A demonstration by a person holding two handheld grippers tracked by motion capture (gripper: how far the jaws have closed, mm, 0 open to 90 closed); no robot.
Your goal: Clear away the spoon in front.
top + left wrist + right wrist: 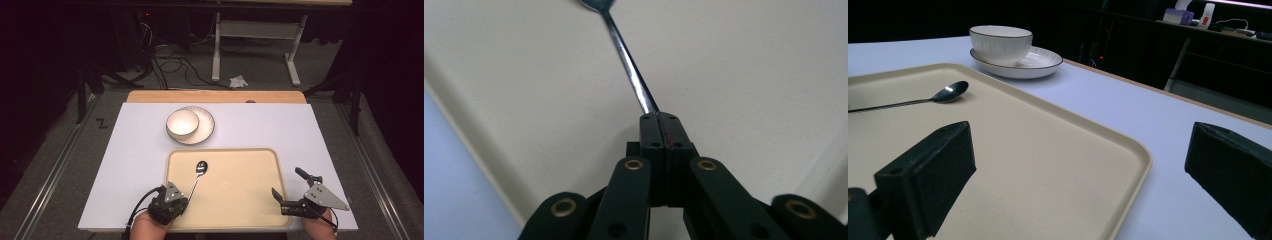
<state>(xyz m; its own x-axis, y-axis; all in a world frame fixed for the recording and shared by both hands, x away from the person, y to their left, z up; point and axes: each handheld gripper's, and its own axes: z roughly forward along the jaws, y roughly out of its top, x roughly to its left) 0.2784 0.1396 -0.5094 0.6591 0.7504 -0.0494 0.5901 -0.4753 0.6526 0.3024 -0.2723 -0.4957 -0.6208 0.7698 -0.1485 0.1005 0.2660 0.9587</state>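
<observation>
My left gripper [183,200] is pinched on the handle end of a spoon [198,174]; thin shiny metal, dark oval bowl, lying on the beige tray [250,200], pointing away. My right gripper [286,186] is spread wide, straddling the tray's right rim. Beyond the tray on the white tabletop [300,130]: white dark-rimmed bowl [182,123] on a matching plate [205,127].

Your tray [260,210] lies open right of the spoon [198,176]; bowl [182,123] on plate [204,131] blocks the far side.
</observation>
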